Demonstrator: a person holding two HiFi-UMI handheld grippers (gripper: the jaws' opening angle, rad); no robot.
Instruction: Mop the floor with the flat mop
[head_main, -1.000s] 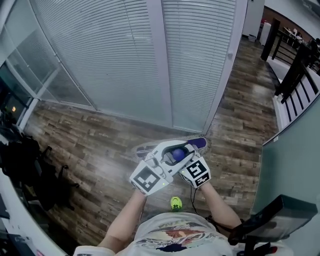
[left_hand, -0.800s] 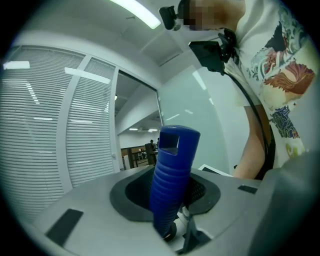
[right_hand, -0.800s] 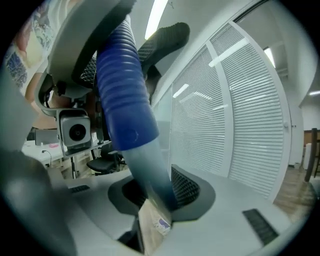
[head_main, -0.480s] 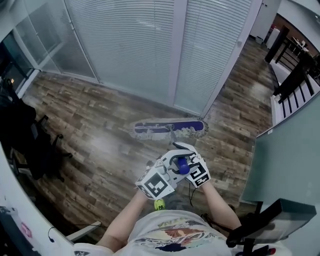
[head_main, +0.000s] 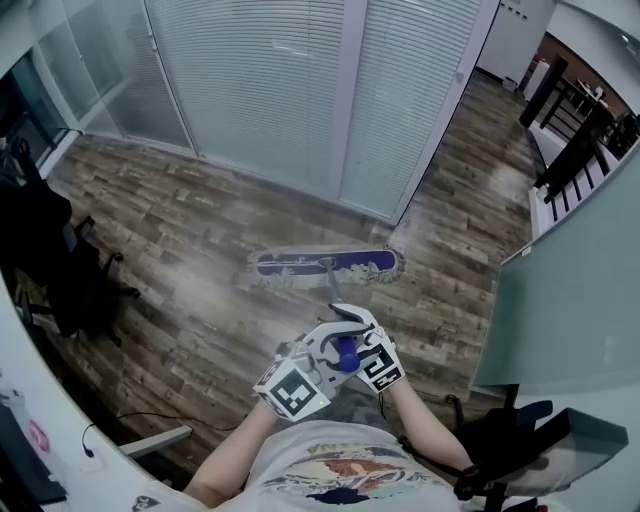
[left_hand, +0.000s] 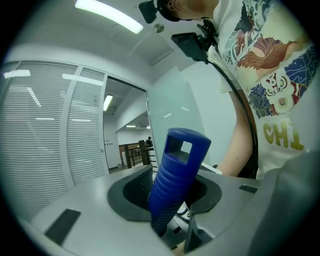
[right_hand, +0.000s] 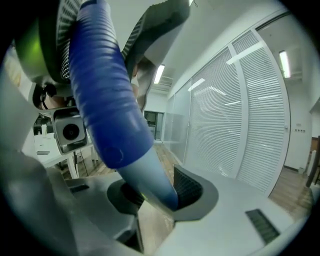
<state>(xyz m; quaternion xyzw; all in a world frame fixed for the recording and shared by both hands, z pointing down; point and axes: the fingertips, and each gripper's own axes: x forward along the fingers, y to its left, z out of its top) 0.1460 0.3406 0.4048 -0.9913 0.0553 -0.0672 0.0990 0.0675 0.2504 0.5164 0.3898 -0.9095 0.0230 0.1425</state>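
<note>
Fingers (left_hand: 136, 186) of the left gripper (head_main: 322, 345) and right gripper (head_main: 362, 338), just eased wider, are clamped on the blue ribbed handle (left_hand: 177, 175), its shaft (head_main: 329, 283) mostly hidden, while the fringed purple flat mop head (head_main: 325, 266) is laid on the wood floor (head_main: 180, 250).

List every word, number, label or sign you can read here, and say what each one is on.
"CHI": yellow letters on the shirt, seen in the left gripper view; the word may run on out of sight.
Rest of the shirt print: pictures only, no readable words.
Marker cubes: black-and-white square patterns, no words.
Mop: no print visible.
</note>
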